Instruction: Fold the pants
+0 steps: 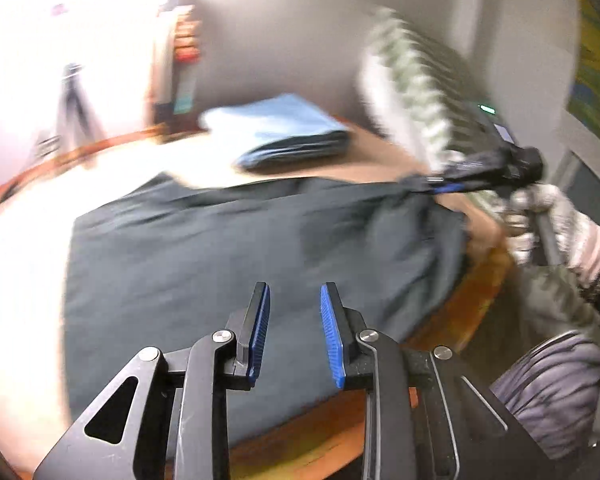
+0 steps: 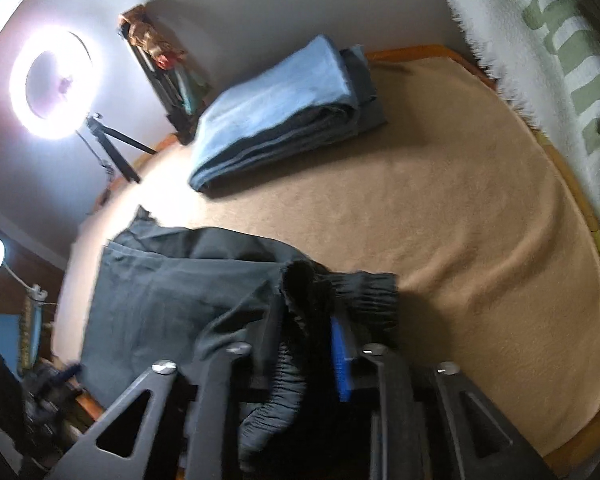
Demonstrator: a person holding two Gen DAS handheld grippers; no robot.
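Dark grey pants (image 1: 228, 256) lie spread on a tan blanket (image 1: 20, 280) over the table. My left gripper (image 1: 294, 300) is open and empty, hovering just above the near part of the pants. My right gripper (image 1: 432, 184) is shut on the pants' elastic waistband at the far right and lifts it off the blanket. In the right wrist view the gathered waistband (image 2: 340, 292) is bunched between the fingers of the right gripper (image 2: 312, 320), and the pants' legs (image 2: 160, 292) stretch away to the left.
A stack of folded clothes with a light blue piece on top (image 2: 276, 108) lies at the back of the table. A ring light (image 2: 52, 84) on a tripod stands at the back left. A green and white cloth (image 2: 560, 56) hangs at the right.
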